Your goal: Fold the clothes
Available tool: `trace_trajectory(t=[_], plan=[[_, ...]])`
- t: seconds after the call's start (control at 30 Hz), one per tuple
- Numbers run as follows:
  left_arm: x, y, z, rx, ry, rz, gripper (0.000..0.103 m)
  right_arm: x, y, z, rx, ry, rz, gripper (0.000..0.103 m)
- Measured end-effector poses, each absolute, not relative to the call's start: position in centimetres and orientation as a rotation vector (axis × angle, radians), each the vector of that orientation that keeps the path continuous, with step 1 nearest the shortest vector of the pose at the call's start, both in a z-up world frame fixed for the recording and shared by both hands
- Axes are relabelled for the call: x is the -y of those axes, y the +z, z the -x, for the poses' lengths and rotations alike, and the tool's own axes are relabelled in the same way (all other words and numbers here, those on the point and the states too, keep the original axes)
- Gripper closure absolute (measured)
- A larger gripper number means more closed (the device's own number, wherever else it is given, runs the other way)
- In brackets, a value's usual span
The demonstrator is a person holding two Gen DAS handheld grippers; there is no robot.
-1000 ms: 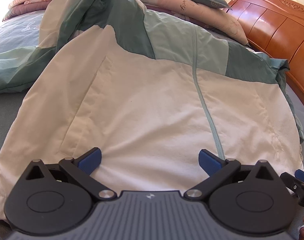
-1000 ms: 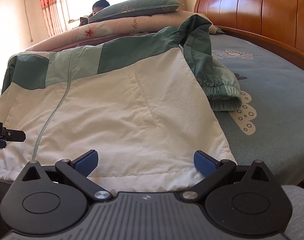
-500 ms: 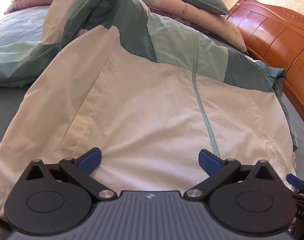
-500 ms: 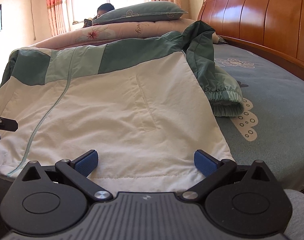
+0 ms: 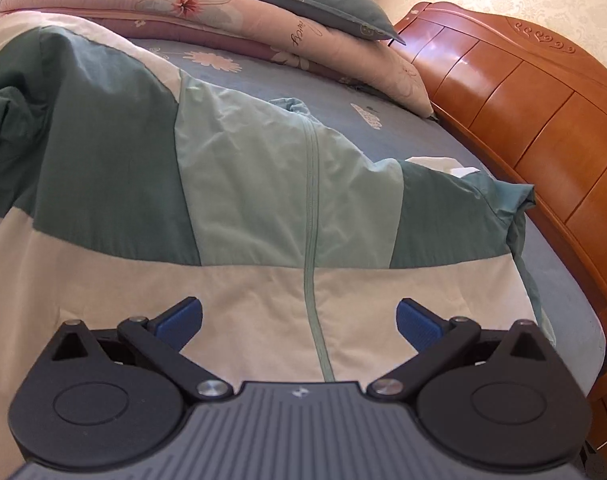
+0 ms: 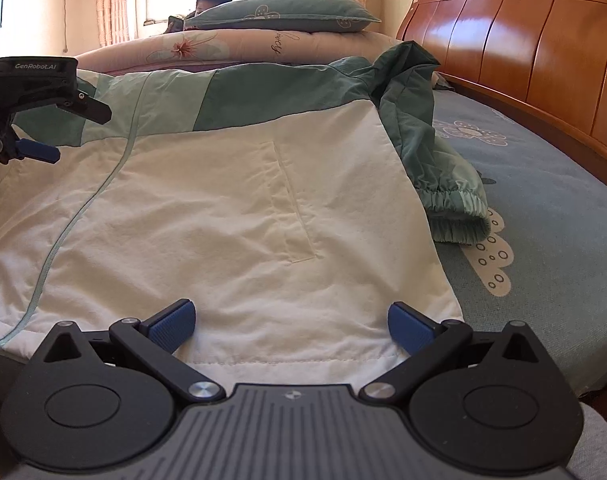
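A jacket (image 5: 263, 208) (image 6: 231, 208), white below with green chest panels and a pale green zip, lies spread front-up on the bed. My left gripper (image 5: 299, 318) hovers open over the white middle, astride the zip line, holding nothing. My right gripper (image 6: 291, 322) is open just above the jacket's white hem near its right corner. In the right wrist view the left gripper (image 6: 59, 136) shows at the far left, above the jacket's left side. One green sleeve (image 6: 447, 184) with an elastic cuff lies folded beside the body.
The blue-grey sheet (image 6: 543, 208) has flower prints. A wooden headboard (image 5: 543, 128) (image 6: 523, 60) runs along the right. A folded floral quilt (image 5: 231, 12) with a green pillow (image 6: 283, 12) on top lies beyond the jacket. A person (image 6: 211, 0) sits behind the pillow by the window.
My left gripper has moved forward and up from the hem to over the jacket's middle. The right gripper has shifted only slightly. Both stay open.
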State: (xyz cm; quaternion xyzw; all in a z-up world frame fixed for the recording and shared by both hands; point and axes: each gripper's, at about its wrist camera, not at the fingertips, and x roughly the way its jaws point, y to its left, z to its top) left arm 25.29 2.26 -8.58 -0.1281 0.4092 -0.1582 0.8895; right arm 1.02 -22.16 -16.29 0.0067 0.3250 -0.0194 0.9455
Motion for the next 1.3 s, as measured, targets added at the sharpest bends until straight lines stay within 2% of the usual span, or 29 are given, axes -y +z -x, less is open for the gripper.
trace_trajectory(t=[0.1,0.27,0.33,0.47,0.63,0.8,0.9,0.97,1.13,1.3], plan=[[-1.6,-10.5,-27.1,-0.925,-0.368,0.236,0.001,22.3,-15.8,-1.8,-0.705,-0.041,-0.017,0.0],[-0.1,-11.5,-25.4,-0.824,-0.434,0.08,0.001,21.9,-13.5,-3.9,-0.732,-0.014,0.014,0.0],[0.2,-10.9,-24.9,-0.842,-0.431,0.066,0.001,21.9,-12.1,-5.2,-0.721,-0.005,-0.006,0.0],[-0.2,-9.5,-23.5,-0.776,-0.57,0.136,0.001,22.9,-8.7,-8.9,-0.657,0.037,-0.134,0.0],[0.7,-11.6,-24.0,-0.859,-0.612,0.175,0.001,27.1,-5.6,-14.5,-0.593,0.073,-0.363,0.002],[0.4,-11.8,-24.3,-0.861,-0.623,0.221,0.001,33.8,-4.7,-19.9,-0.602,0.035,-0.571,0.017],[-0.2,-11.8,-24.6,-0.865,-0.631,0.268,0.001,37.4,-7.2,-21.8,-0.673,0.039,-0.77,0.018],[-0.4,-11.8,-24.7,-0.861,-0.633,0.276,0.001,38.5,-8.6,-21.6,-0.695,0.003,-0.842,0.018],[-0.1,-11.9,-24.5,-0.843,-0.638,0.248,0.001,40.3,-8.9,-15.6,-0.58,-0.104,-0.82,0.018],[0.2,-11.9,-24.3,-0.833,-0.634,0.224,0.001,42.2,-12.0,-9.6,-0.65,-0.276,-0.911,0.018]])
